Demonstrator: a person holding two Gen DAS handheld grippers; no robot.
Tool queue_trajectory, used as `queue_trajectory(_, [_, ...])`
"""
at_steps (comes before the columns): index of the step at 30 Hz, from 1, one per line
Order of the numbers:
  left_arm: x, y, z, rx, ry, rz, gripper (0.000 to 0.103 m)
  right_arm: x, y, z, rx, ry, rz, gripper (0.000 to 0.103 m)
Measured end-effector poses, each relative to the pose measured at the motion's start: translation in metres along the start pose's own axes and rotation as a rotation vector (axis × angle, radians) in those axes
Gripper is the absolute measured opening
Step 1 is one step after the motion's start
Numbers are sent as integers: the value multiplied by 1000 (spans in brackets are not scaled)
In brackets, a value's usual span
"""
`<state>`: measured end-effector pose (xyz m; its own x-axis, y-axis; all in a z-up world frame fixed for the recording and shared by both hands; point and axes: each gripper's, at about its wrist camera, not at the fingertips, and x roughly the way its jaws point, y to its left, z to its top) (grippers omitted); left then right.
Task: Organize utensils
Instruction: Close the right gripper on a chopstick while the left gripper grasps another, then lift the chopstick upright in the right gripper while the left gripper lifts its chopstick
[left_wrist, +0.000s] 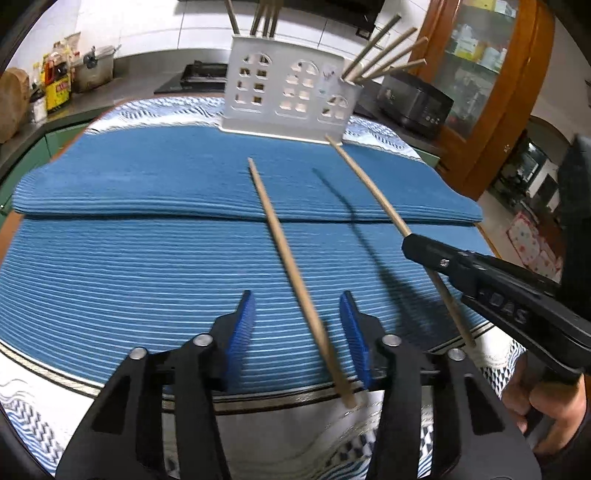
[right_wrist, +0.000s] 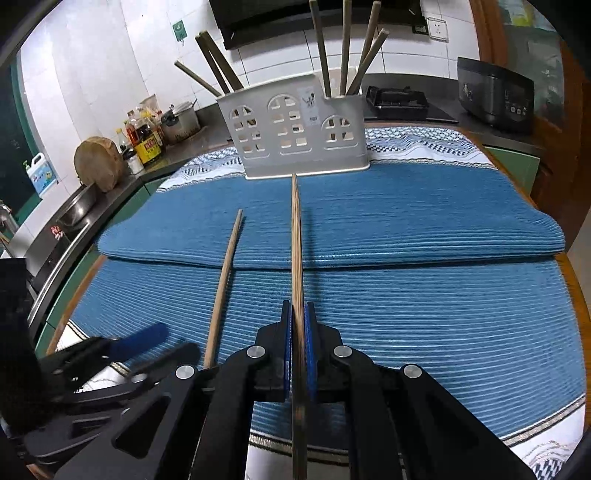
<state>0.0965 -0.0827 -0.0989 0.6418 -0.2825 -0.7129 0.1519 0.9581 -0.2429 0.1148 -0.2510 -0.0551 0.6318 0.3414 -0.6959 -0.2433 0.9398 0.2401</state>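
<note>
A white utensil holder (left_wrist: 290, 90) (right_wrist: 295, 129) with window cut-outs stands at the far end of the blue mat and holds several wooden chopsticks. My right gripper (right_wrist: 300, 314) is shut on a wooden chopstick (right_wrist: 296, 240) and holds it above the mat, pointing at the holder; this shows in the left wrist view too (left_wrist: 369, 184). My left gripper (left_wrist: 297, 306) is open, its blue pads either side of a second chopstick (left_wrist: 280, 240) that lies on the mat, also in the right wrist view (right_wrist: 225, 280).
Two blue ribbed mats (left_wrist: 147, 240) overlap on a patterned cloth over the table. A black appliance (left_wrist: 413, 101) and a stove (right_wrist: 399, 99) sit behind the holder. Bottles and a pot (right_wrist: 177, 122) stand on the counter at left.
</note>
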Motion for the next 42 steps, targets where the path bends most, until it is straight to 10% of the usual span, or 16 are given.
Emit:
queue_trajectory(15, [30,-15,8,2,44,55,14,-15,-13,-2,29,-31,26,7])
queue_trajectory(42, [17,19,4,-2,71,30,10,-26,5,-3,-2,-54,31,7])
